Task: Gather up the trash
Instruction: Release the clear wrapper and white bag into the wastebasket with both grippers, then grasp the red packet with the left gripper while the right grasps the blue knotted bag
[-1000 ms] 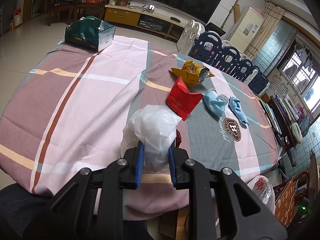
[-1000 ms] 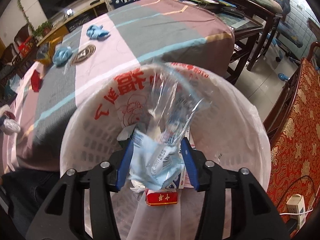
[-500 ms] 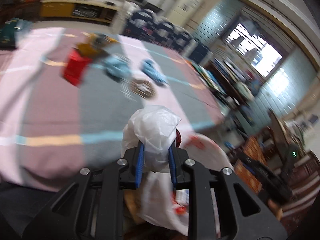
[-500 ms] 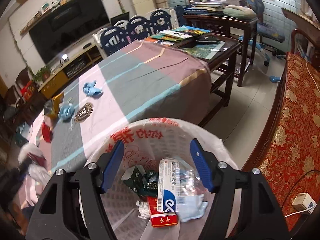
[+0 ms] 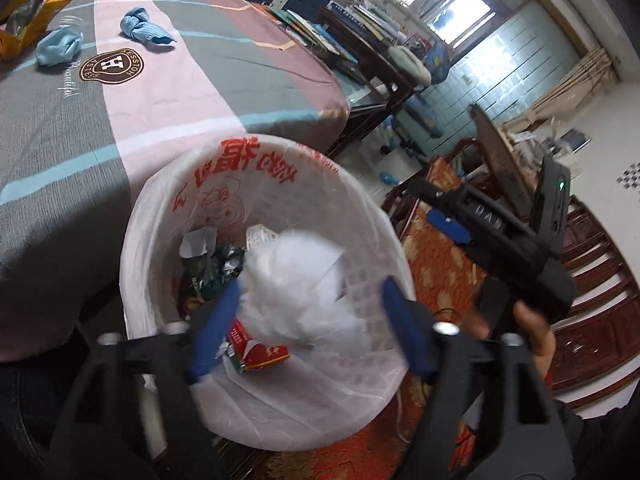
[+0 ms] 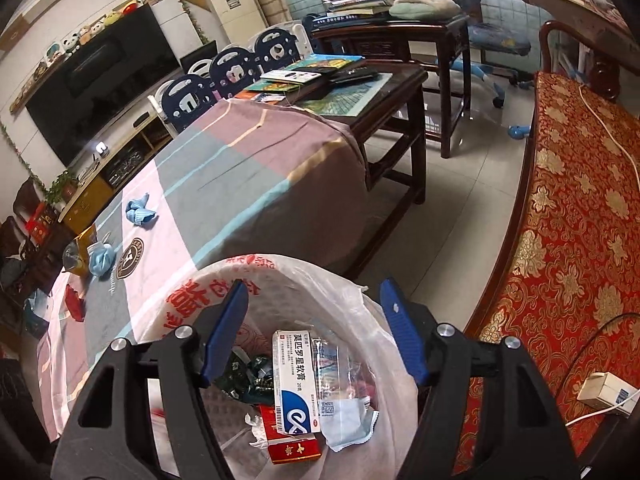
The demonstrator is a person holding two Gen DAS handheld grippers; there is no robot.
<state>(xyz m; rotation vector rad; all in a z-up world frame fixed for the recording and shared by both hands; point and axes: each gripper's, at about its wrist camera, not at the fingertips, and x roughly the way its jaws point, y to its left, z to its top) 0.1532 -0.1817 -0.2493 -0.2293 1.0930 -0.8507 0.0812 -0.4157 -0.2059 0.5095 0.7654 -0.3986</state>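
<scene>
In the left wrist view, the left claw fills the lower middle of the frame, its jaws opening; a crumpled white plastic bag sits blurred between them, touching neither blue pad, over the mouth of one white lined bin. Inside the bin lie a dark green wrapper and a red carton. In the upper left, the striped worktop carries two blue crumpled masks and, at the frame edge, one yellow packet. At right, a hand holds the right claw, seen side-on. In the right wrist view, the right claw stands spread and empty above the same bin, where one white ointment box, one red carton and one clear plastic sleeve lie. On the worktop at left are two blue masks, one red packet and the yellow packet. A red patterned bench fills the right.
</scene>
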